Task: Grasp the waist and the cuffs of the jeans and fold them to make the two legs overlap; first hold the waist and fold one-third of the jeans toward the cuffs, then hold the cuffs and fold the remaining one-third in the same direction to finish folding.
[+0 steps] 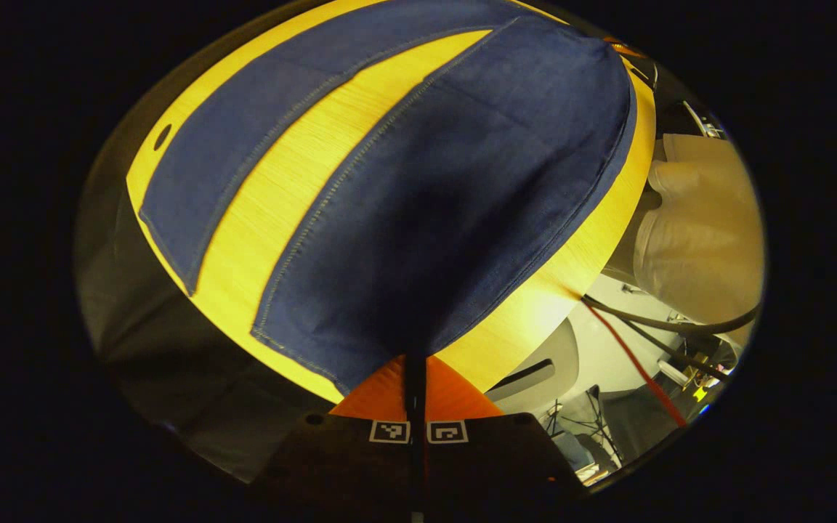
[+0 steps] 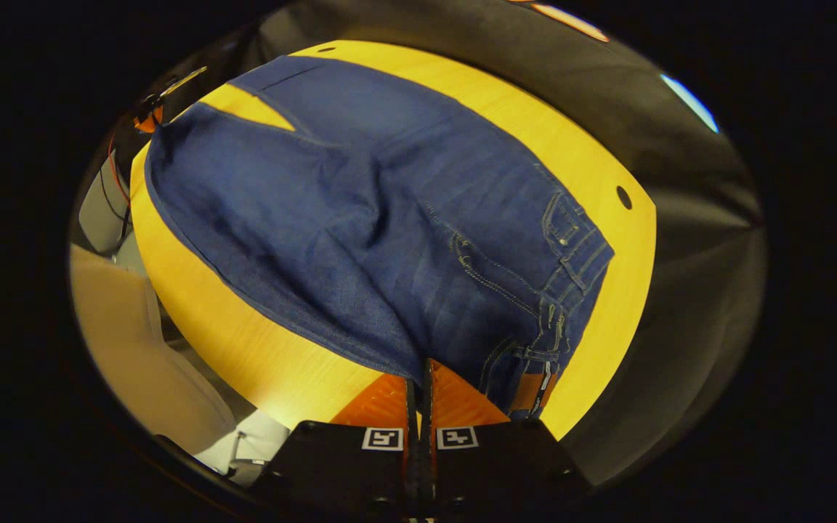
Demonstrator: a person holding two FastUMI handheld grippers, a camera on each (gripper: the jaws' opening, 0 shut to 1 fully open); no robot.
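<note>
**Both grippers pinch the near edge of one pair of jeans on the wooden table**

One pair of dark blue jeans (image 1: 447, 218) lies on a yellow wooden table (image 1: 302, 189), its two legs spread apart with a strip of bare tabletop between them. In the left gripper view the left gripper (image 1: 415, 370) has its fingers pressed together on the cuff end of the nearer leg, the denim rising from the table into the pinch. The farther leg (image 1: 244, 138) lies flat towards the table's far side, near a dark round hole (image 1: 162, 136) in the tabletop. Off the table edge stand a person in pale trousers (image 1: 702, 232), two dark cables (image 1: 673, 323), one red cable (image 1: 636, 367) and a grey chair (image 1: 542, 370).

In the right gripper view the right gripper (image 2: 418, 381) has its fingers closed on the jeans' near edge just beside the waistband (image 2: 571, 261), where belt loops and pocket stitching show. A second tabletop hole (image 2: 623, 197) sits beyond the waistband. The other gripper (image 2: 160, 102) shows far off at the cuff end
</note>
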